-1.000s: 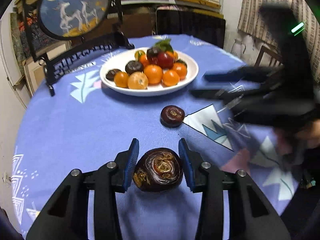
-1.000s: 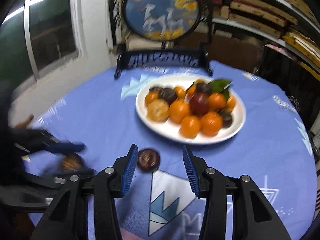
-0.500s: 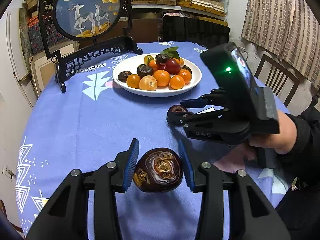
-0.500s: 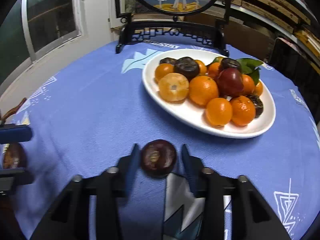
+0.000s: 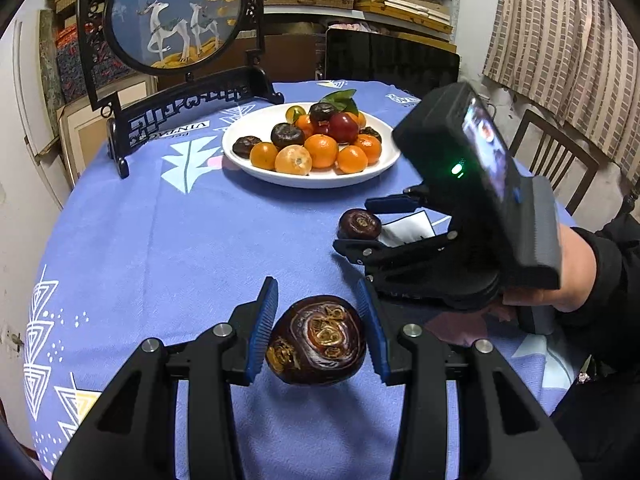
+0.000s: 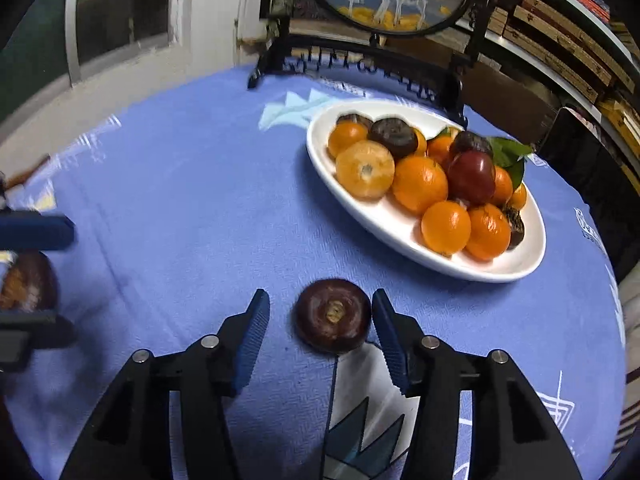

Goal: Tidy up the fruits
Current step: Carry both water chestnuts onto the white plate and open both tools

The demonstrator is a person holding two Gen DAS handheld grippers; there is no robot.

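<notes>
A large dark brown fruit point(image 5: 318, 346) sits between the fingers of my left gripper point(image 5: 318, 336), which is open around it; small gaps show on both sides. A smaller dark fruit point(image 6: 332, 315) lies on the blue tablecloth between the fingers of my right gripper point(image 6: 320, 330), which is open with its jaws on either side, not touching. The same small fruit point(image 5: 359, 224) and the right gripper point(image 5: 360, 226) show in the left wrist view. A white plate point(image 5: 312, 178) of oranges and dark fruits stands beyond; it also shows in the right wrist view point(image 6: 404, 232).
A framed round deer picture on a black stand point(image 5: 176, 20) stands at the back left of the round table. A dark screen point(image 5: 392, 64) and shelves are behind the table. A wooden chair point(image 5: 556, 156) stands at the right. The left gripper's fruit shows at the right view's left edge point(image 6: 28, 280).
My right gripper has come in from the right and closed the distance to the small dark fruit, now straddling it. The left gripper stays around the large fruit.
</notes>
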